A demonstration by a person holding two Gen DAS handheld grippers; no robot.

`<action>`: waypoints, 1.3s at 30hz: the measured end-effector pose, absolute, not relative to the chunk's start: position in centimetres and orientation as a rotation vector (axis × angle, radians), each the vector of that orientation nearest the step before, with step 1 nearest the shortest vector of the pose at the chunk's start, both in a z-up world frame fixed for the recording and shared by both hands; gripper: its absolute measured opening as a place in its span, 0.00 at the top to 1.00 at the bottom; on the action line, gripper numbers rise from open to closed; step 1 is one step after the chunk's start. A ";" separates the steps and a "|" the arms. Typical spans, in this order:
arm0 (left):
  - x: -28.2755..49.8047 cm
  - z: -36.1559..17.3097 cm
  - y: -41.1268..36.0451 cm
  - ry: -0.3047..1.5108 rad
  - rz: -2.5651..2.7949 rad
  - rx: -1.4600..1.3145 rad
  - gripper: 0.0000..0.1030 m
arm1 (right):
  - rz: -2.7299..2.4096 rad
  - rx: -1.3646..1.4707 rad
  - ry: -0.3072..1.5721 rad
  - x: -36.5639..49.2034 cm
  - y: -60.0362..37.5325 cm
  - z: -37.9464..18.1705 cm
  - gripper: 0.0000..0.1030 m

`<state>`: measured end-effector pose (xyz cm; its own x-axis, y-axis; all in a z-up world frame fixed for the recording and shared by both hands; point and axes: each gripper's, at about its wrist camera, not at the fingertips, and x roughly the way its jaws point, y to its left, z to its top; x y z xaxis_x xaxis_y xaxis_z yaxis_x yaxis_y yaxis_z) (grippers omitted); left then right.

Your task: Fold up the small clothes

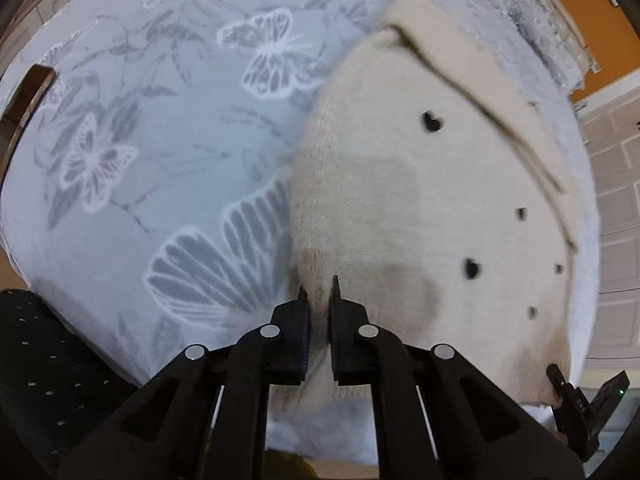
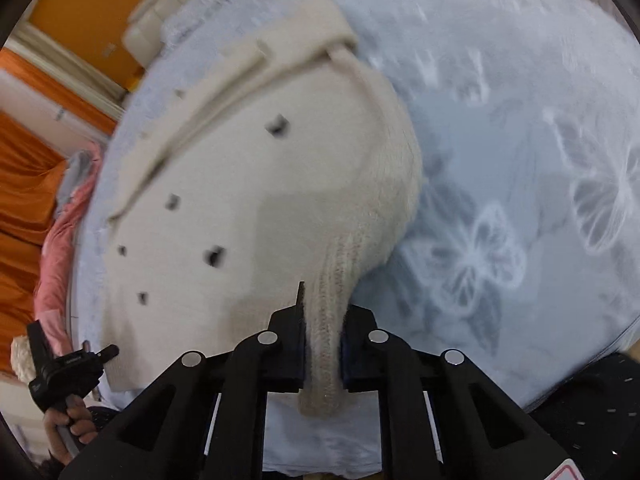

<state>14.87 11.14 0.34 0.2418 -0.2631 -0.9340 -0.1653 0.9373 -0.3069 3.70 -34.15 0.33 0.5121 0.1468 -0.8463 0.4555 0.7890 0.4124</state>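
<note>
Pale blue butterfly-print blanket (image 1: 168,128) covers the bed, biggest thing in both views. On it lies the cream knit sweater (image 1: 420,200) with small black hearts, spread flat, a sleeve folded across its far side. Sweater's near hem reaches both grippers. Left gripper (image 1: 319,308): jaws clamped on the sweater's near ribbed edge, fabric pinched between them, at the sweater's corner next to the bare blanket. Right gripper (image 2: 322,320): jaws clamped on a bunched ribbed strip of the sweater's hem, which hangs out below them. Right wrist view also catches the left gripper at the sweater's other near corner, held by a hand (image 2: 70,420). Orange wall (image 2: 80,12) beyond the sweater.
</note>
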 end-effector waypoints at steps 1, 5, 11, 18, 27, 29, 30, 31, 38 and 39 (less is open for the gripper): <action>14.6 1.4 11.3 1.321 -0.089 -0.368 0.94 | -0.192 0.650 1.028 3.5 -34.0 1.1 0.90; 12.7 4.5 12.0 1.282 -0.152 -0.345 0.94 | -0.154 0.586 1.025 1.4 -33.1 3.7 0.91; 5.9 7.6 12.9 1.288 -0.208 -0.284 0.95 | -0.094 0.508 1.103 -4.7 -31.8 5.7 0.91; -6.2 10.2 15.1 1.424 -0.237 -0.215 0.95 | 0.069 0.441 1.300 -15.5 -27.7 7.8 0.91; 3.0 16.8 14.3 1.155 -0.260 -0.269 0.94 | 0.057 0.691 0.863 -3.9 -38.5 12.7 0.90; 8.4 15.9 12.4 1.108 -0.274 -0.285 0.94 | 0.023 0.774 0.815 0.5 -40.7 10.3 0.85; 11.3 15.0 11.2 1.071 -0.256 -0.275 0.91 | -0.024 0.804 0.788 2.4 -41.9 8.9 0.81; 13.5 13.9 10.2 1.043 -0.233 -0.265 0.86 | -0.101 0.815 0.763 4.0 -42.7 7.6 0.79; 16.8 7.1 9.4 1.068 -0.160 -0.232 0.55 | -0.262 0.728 0.740 4.5 -41.6 5.7 0.45; 16.1 6.9 9.5 1.059 -0.170 -0.229 0.40 | -0.254 0.652 0.771 4.7 -40.8 5.6 0.45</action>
<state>16.07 9.49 6.86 0.4804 -0.2471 -0.8415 0.0281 0.9633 -0.2668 4.74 -40.75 5.65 0.6989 0.0187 -0.7150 0.4402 0.7767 0.4506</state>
